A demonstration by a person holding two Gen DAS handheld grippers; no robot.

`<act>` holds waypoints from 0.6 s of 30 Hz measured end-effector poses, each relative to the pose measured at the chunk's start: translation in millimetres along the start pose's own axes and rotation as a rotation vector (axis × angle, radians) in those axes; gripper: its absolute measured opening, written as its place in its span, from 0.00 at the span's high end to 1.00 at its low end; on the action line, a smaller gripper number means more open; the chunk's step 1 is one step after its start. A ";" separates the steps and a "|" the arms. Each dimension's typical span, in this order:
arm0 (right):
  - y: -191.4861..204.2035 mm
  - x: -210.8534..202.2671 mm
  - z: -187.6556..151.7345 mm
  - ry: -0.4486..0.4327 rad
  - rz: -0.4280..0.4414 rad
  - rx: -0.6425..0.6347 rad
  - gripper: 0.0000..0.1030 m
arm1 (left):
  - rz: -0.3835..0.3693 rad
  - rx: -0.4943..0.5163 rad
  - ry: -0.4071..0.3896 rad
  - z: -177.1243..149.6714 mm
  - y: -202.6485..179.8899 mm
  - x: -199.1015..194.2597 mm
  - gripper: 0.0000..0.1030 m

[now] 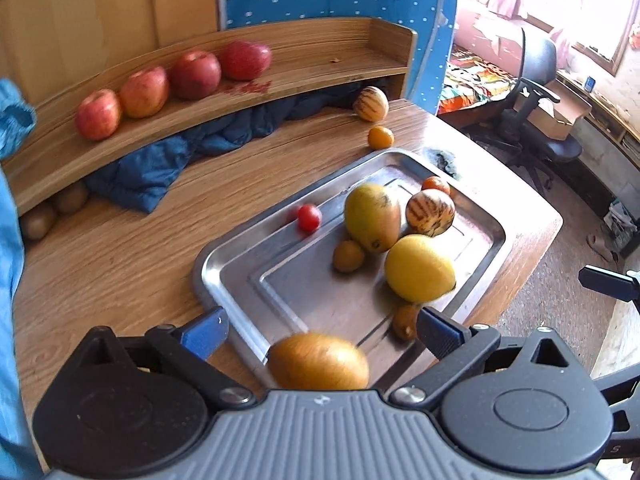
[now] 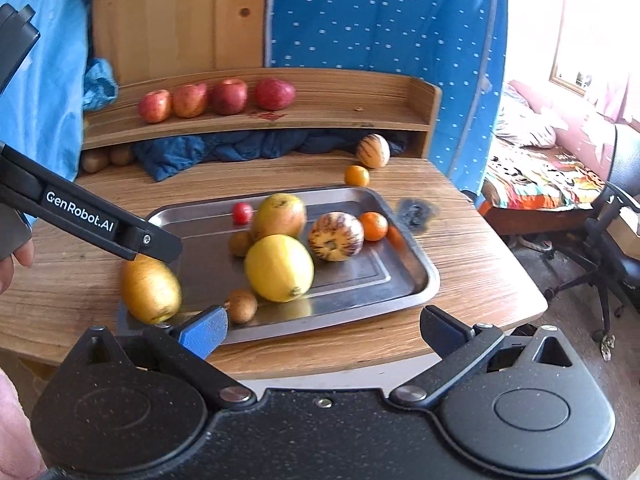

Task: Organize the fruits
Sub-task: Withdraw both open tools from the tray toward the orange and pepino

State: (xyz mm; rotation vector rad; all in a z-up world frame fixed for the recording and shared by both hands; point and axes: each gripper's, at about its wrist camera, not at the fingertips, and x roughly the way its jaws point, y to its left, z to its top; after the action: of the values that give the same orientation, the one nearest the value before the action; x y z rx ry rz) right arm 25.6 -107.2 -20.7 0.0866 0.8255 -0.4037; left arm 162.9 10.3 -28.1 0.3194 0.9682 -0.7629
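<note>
Your left gripper point(image 1: 320, 330) is spread wide, and a blurred golden-brown fruit point(image 1: 318, 362) sits between its fingers without either pad visibly touching it; from the right wrist view that same fruit lies at the near left corner of the metal tray point(image 2: 416, 280), just under the left gripper's arm. Your right gripper point(image 2: 324, 326) is wide open too, holding nothing, over the table's near edge.

Around the tray, a striped melon point(image 2: 373, 151) and a small orange point(image 2: 357, 175) rest on the wooden table point(image 2: 480, 276) at the far side. A blue cloth point(image 2: 208, 154) is bunched under the shelf point(image 2: 320, 120), with brown fruits point(image 2: 108, 157) tucked at its left end. Four red apples point(image 2: 216, 97) line the shelf's left half.

Inside the tray, a big yellow fruit point(image 2: 279, 267) sits in the middle, touching a mango point(image 2: 279, 216) behind it. Right of them are a second striped melon point(image 2: 336, 236) and an orange point(image 2: 374, 226). A red tomato point(image 2: 242, 213) lies near the far rim, and two small brown fruits point(image 2: 242, 305) flank the yellow one.
</note>
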 end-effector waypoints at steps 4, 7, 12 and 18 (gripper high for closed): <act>-18.1 16.7 7.0 0.012 -0.016 0.007 0.01 | -0.011 0.009 0.002 18.1 -9.3 21.0 0.01; -37.9 32.6 17.8 0.022 -0.040 0.005 0.01 | -0.022 -0.018 0.002 38.7 -14.6 37.7 0.01; -70.8 63.6 38.2 0.025 -0.068 0.014 0.01 | -0.026 -0.066 -0.044 82.7 -19.2 65.5 0.01; -96.3 102.2 52.2 0.060 -0.052 0.042 0.01 | -0.014 -0.084 -0.022 132.8 -16.9 111.7 0.01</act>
State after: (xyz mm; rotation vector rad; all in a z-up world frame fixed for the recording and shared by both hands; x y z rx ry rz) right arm 87.2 -240.0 -52.1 0.1171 0.8802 -0.4690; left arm 271.1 -125.1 -47.2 0.2311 0.9797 -0.7354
